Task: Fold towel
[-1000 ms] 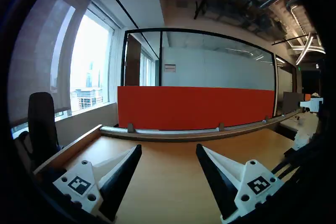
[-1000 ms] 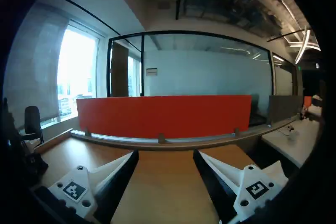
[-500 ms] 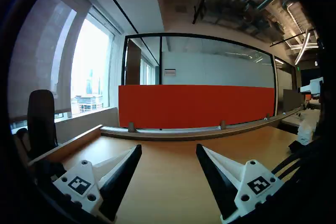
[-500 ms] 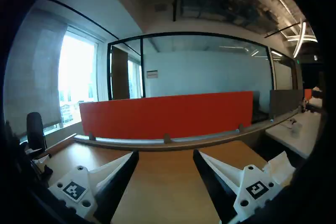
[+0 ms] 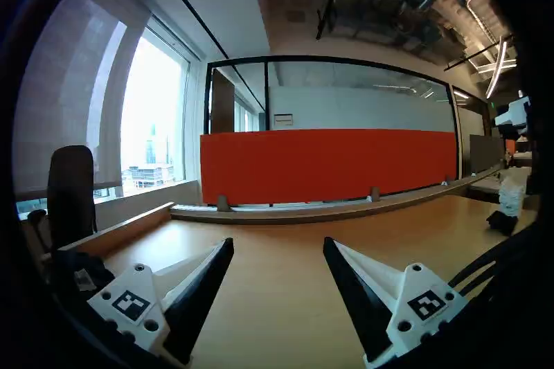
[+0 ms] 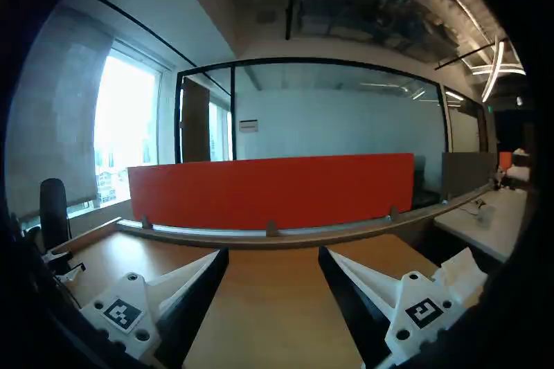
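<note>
Left hand-held gripper [image 5: 278,279] and right hand-held gripper [image 6: 273,279] gape empty over desk [image 5: 291,230]; white cloth [image 6: 461,272] partly cut off

Wooden desk [image 5: 277,244], light brown top, seen low along its surface. An orange divider [image 5: 325,165] stands upright along the far edge, seated in small grey brackets [image 5: 223,203] on a pale rail. A raised wooden lip [image 5: 128,227] borders the left side. At the far right of the top rest a white crumpled item [image 5: 512,192] and, just beside it, a small dark item [image 5: 500,221], both too small to identify.

Right gripper view: the same desk [image 6: 273,286] and divider [image 6: 270,189]. A white cloth [image 6: 460,271] shows at the desk's right edge; whether it lies on the top cannot be told. A white table [image 6: 502,230] stands beside the desk.
</note>
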A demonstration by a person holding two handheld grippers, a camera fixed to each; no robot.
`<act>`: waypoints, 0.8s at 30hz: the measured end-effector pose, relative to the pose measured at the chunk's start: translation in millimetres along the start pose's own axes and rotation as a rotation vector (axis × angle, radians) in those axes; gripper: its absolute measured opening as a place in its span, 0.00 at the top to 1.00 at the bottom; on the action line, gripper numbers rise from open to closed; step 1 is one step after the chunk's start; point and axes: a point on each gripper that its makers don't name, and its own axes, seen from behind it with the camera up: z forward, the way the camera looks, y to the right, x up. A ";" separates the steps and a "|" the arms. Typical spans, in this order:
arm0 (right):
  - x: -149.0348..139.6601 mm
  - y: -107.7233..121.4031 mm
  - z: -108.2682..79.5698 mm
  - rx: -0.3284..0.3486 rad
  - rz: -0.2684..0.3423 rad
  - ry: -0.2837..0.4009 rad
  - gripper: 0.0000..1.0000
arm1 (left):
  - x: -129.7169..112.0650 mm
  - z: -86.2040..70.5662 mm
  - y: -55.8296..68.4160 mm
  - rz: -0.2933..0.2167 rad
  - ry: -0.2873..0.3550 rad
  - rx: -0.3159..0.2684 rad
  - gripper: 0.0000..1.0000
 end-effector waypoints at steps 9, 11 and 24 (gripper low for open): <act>-10.2 -2.0 7.5 0.002 -0.006 0.007 0.00 | -25.1 1.2 -6.0 -0.011 0.003 0.007 0.04; -11.4 -2.1 8.3 0.002 -0.008 0.009 0.00 | -28.8 1.2 -8.3 -0.012 0.004 0.013 0.04; -19.0 -0.8 6.6 -0.004 -0.017 0.011 0.00 | -49.6 0.2 -10.5 -0.028 -0.003 0.020 0.04</act>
